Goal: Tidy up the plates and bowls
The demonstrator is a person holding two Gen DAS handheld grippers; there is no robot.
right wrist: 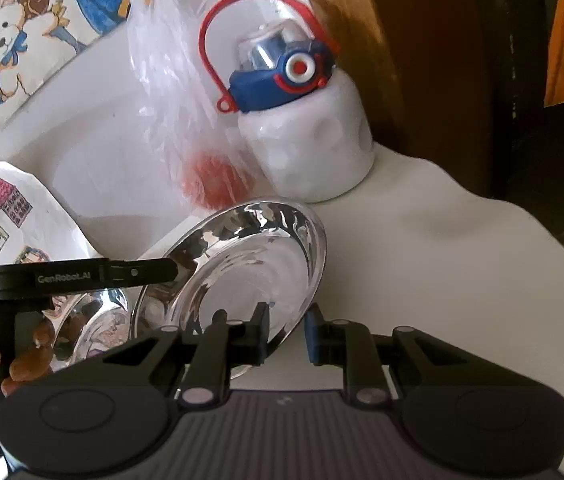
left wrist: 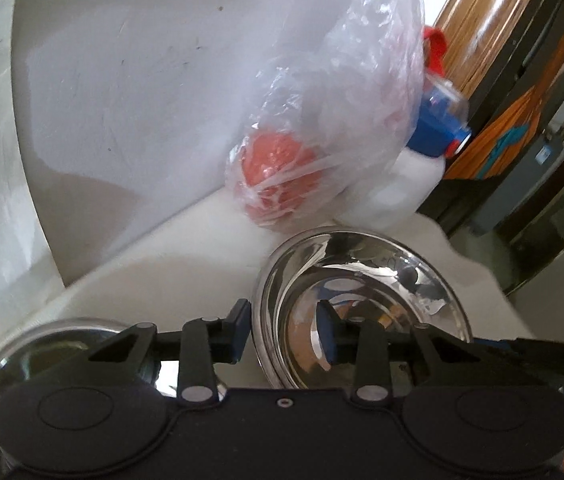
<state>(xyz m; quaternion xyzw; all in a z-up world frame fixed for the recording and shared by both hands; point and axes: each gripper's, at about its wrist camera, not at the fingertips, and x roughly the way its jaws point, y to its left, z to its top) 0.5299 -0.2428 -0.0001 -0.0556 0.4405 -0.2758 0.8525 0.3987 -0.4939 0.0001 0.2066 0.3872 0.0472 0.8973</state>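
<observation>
The shiny steel bowl [right wrist: 242,264] is pinched at opposite rims by the right claw [right wrist: 286,334] and left claw [left wrist: 283,330], tilted above the white surface [right wrist: 421,280] (a thin-rim grip may slip).

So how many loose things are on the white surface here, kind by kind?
Steel bowls: 2
Clear plastic bag: 1
Round red thing in the bag: 1
White water bottle with blue cap: 1
Total: 5
</observation>
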